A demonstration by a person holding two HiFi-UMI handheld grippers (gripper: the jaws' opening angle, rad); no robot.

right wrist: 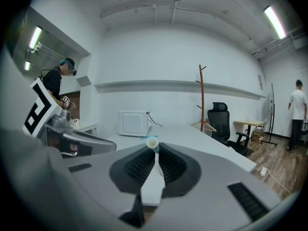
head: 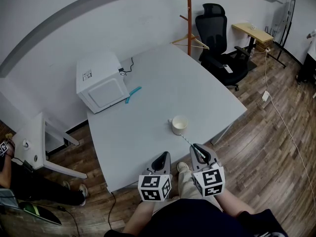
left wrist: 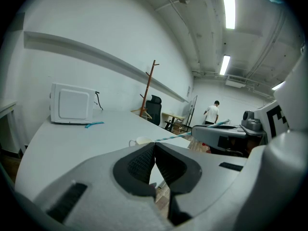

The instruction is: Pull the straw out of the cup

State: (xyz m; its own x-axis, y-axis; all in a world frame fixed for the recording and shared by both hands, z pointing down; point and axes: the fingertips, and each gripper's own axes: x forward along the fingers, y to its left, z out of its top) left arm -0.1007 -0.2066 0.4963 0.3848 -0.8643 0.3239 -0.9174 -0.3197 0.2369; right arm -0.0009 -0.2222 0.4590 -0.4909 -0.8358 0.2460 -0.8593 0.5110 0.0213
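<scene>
While pinching the straw (head: 187, 142) near its end in the nearly closed fingers of the right gripper (head: 196, 147), tip by the cup (head: 179, 125), go gentle, looks light and crushable; left gripper (head: 162, 157) shut, empty.

Both mine, left gripper (head: 162, 156) and right gripper (head: 196, 148): grey shells, black ribbed pads, cubes in black-and-white squares. In my right fingers, the straw (head: 186, 140): white with teal stripes. Just ahead, cream-white cup (head: 179, 124) on pale grey table (head: 163, 88). Far beyond, white microwave (head: 100, 83) and a teal strip (head: 133, 94). Brown wood-grain floor (head: 266, 147).
</scene>
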